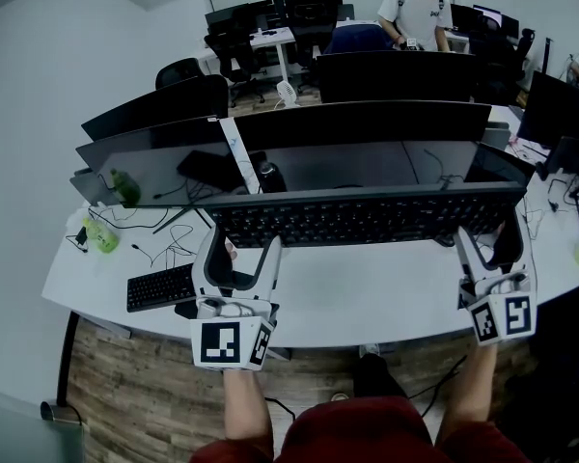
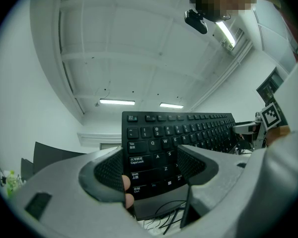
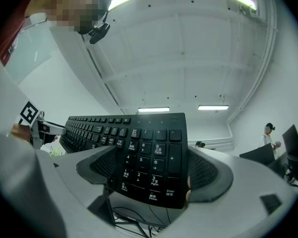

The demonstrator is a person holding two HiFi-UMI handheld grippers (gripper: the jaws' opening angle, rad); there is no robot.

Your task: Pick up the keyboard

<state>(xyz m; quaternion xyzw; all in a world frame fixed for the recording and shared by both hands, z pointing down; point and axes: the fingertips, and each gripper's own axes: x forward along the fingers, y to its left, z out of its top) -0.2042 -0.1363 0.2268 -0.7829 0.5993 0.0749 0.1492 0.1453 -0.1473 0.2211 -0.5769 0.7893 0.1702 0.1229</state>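
Note:
A long black keyboard (image 1: pixel 367 218) hangs lifted over the white desk (image 1: pixel 367 302), tilted with its keys facing me. My left gripper (image 1: pixel 241 246) is shut on its left end, and in the left gripper view the keyboard (image 2: pixel 159 148) sits between the two dark pads (image 2: pixel 107 175) near the Tab and Caps Lock keys. My right gripper (image 1: pixel 487 236) is shut on the right end. In the right gripper view the number pad of the keyboard (image 3: pixel 151 155) fills the gap between the pads (image 3: pixel 203 170). Both gripper cameras look up at the ceiling.
A smaller black keyboard (image 1: pixel 160 287) lies on the desk at the left, beside loose cables (image 1: pixel 164 249) and a green bottle (image 1: pixel 102 237). Dark monitors (image 1: pixel 362 123) stand in rows behind. A person (image 1: pixel 415 13) stands at the far desks.

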